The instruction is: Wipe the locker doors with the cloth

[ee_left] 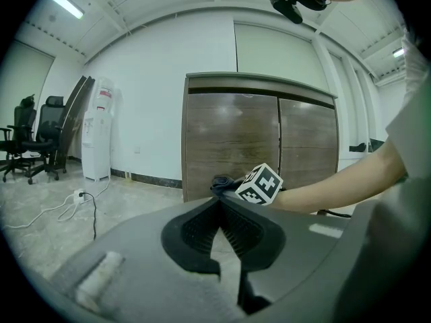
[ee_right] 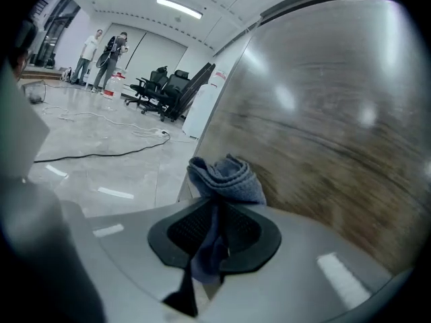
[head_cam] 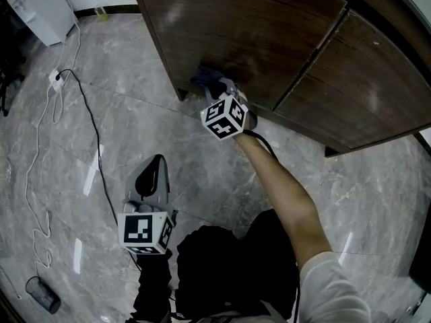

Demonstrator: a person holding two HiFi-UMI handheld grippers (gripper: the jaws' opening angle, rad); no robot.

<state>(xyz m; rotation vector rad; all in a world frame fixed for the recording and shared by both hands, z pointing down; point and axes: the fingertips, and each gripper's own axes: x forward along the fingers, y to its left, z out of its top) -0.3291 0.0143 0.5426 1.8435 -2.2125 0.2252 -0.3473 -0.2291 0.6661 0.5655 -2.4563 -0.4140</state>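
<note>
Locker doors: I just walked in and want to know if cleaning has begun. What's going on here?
A person holds a gripper in each hand. The right gripper is clamped on a bunched blue-grey cloth and holds it at the lower part of the left locker door, near its bottom corner. Whether the cloth presses on the wood I can't tell. The left gripper, jaws together and empty, hangs back over the floor.
</note>
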